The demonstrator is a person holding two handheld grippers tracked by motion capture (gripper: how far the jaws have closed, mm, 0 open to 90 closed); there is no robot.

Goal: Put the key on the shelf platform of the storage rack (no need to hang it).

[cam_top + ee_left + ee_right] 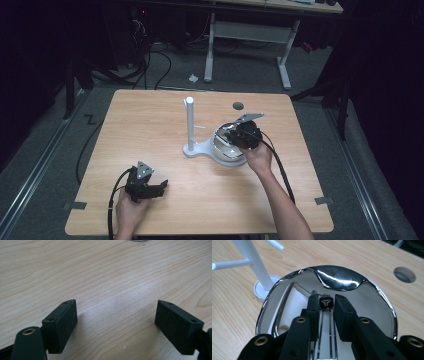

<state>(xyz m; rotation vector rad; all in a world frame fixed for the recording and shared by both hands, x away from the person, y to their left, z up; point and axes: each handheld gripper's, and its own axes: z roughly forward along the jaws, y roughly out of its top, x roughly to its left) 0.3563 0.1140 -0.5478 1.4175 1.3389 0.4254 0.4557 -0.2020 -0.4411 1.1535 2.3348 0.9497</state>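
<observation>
A white stand (190,125) with a tall post and short side pegs rises mid-table; its post (255,262) also appears in the right gripper view. A shiny chrome dish (222,154) lies against its base. My right gripper (234,139) reaches down into that dish (339,271). Its jaws stand narrowly apart (325,298), with a small black square piece (326,303) bearing a pale Y mark at their tips. A thin wire with a small ring (314,292) lies beside the left fingertip. My left gripper (162,186) rests low near the front left, jaws wide (116,312) over bare wood.
A round hole (238,105) is cut in the wooden tabletop (150,125) behind the dish. Another desk's white legs (285,65) and cables lie on the floor beyond the far edge.
</observation>
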